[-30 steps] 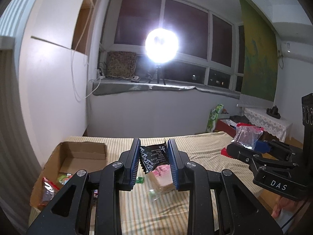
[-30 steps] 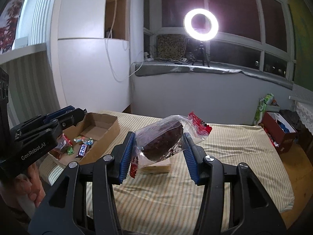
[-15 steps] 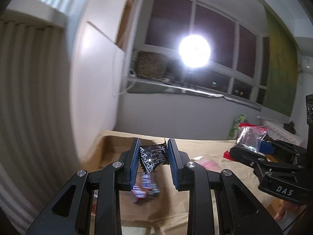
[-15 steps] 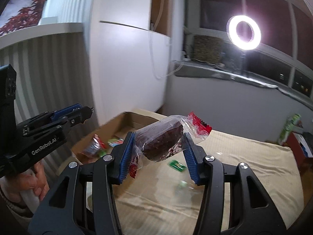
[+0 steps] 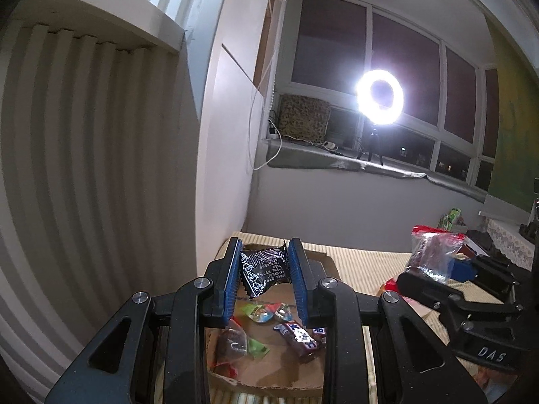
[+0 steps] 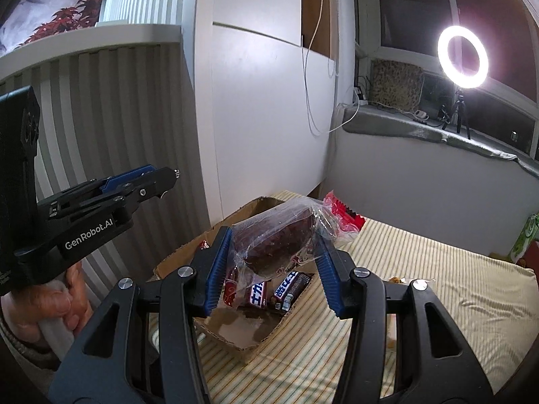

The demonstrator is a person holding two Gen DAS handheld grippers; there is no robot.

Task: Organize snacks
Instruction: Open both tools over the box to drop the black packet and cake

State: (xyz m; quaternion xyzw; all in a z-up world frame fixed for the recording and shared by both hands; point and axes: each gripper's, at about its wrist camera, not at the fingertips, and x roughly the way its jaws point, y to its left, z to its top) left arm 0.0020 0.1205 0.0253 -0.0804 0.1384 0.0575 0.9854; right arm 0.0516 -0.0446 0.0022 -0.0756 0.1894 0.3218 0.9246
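Left gripper (image 5: 264, 271): jaws clamped on a black snack packet (image 5: 264, 269), carried within the last second from over the open striped bench to above the cardboard box (image 5: 269, 375) at the bench's left edge. Right gripper (image 6: 274, 257): jaws clamped on a clear-wrapped brown pastry (image 6: 274, 247), likewise brought over the box (candy bars (image 6: 279, 289) already inside). Judgement: both items are ready to be released.

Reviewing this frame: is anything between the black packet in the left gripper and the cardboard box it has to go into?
Nothing visible. The left gripper holds the black packet right above the open cardboard box. Only loose snacks lie on its floor, with bare cardboard beside them.
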